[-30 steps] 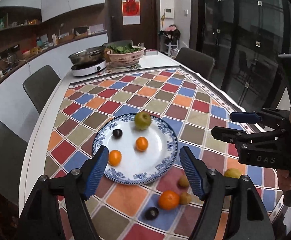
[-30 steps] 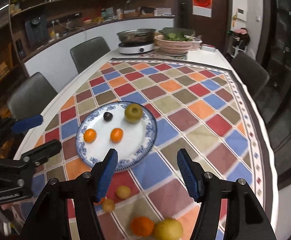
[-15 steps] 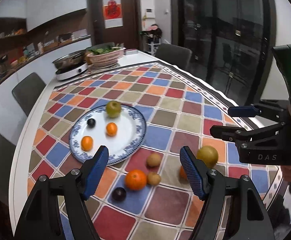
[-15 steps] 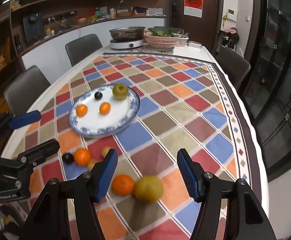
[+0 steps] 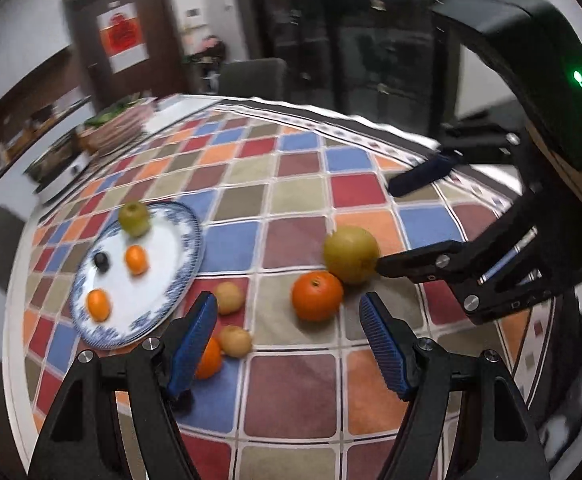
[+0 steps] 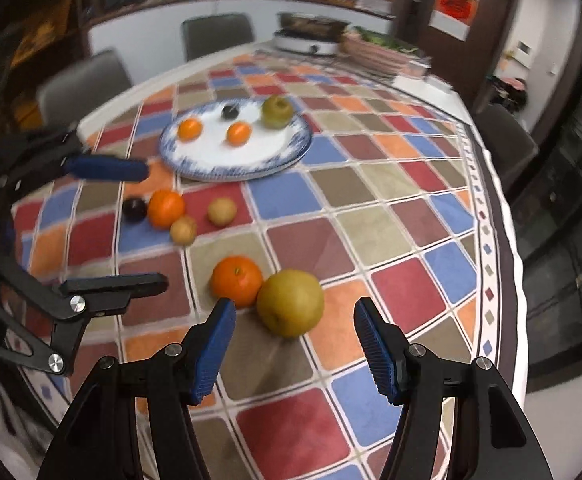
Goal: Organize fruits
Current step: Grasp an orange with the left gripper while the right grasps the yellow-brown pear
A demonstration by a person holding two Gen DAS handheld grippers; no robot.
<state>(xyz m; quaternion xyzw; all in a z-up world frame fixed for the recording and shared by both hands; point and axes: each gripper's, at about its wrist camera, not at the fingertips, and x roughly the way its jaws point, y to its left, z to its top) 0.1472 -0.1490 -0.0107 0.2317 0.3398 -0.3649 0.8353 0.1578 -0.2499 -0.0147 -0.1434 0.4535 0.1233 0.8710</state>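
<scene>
the right gripper [image 6: 295, 354] hangs over the checked tablecloth [image 6: 371, 216] with its jaws apart and nothing between them; a yellow-green pear [image 6: 290, 302] lies on the cloth just ahead of the gap, nearer the right-hand blue pad, untouched. a large orange [image 6: 236, 280] sits touching the pear on its left, just beyond the left-hand pad. in the left wrist view the left gripper [image 5: 287, 340] is likewise spread and empty, the same large orange [image 5: 317, 296] on the cloth just ahead of its gap and the pear [image 5: 351, 254] behind it, close against one finger of the right gripper [image 5: 421, 220] reaching in from the right edge. farther toward the table's left edge lie two small brown fruits [image 6: 222, 211], a smaller orange [image 6: 166, 208] and a dark plum [image 6: 134, 210], bunched together; the far finger of the left gripper [image 6: 131, 226] hangs over the cloth just above them in the picture. beyond that bunch stands a blue-rimmed white plate [image 6: 291, 152] holding a green apple [image 6: 277, 111] at its far rim, a dark plum [image 6: 230, 111] and two small oranges [image 6: 190, 128]. at the table's far end are a woven basket of greens [image 6: 379, 54] and a pan on a cooker [image 6: 311, 32], both blurred. grey chairs [image 6: 217, 34] stand along the left and far sides.
</scene>
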